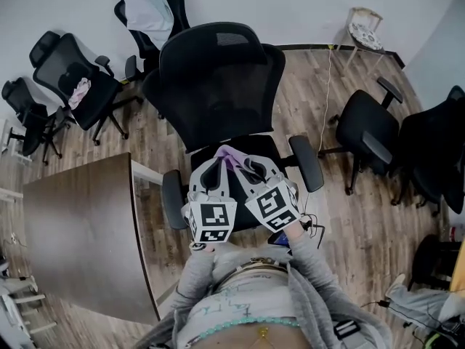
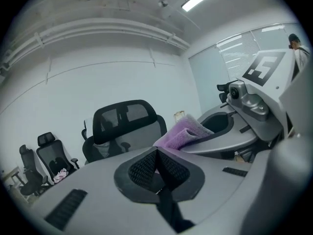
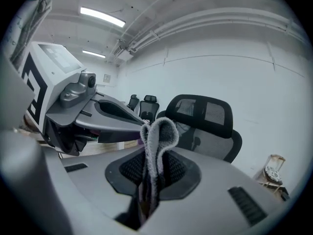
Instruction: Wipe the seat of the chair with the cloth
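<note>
Pinching the cloth (image 3: pixel 157 136) in the right gripper (image 3: pixel 154 170), over the seat (image 1: pixel 275 145), seemingly not touching it. Holding the left gripper (image 2: pixel 157 166) closed, empty, just beside. Probably calling for lowering, pressing the fold flat, sweeping in overlapping strokes, gripping firmly.

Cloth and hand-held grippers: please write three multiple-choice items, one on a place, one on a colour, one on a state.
1. Where is the cloth?
A. in a bucket
B. in the right hand-held gripper
C. on a shelf
2. What is its colour?
A. green
B. purple
C. yellow
3. The left hand-held gripper is:
A. shut, empty
B. wide open
C. shut on the cloth
Answers: 1 B, its jaws pinch the folded cloth; 2 B, purple in the left gripper view; 3 A, its pads meet with nothing between.
</note>
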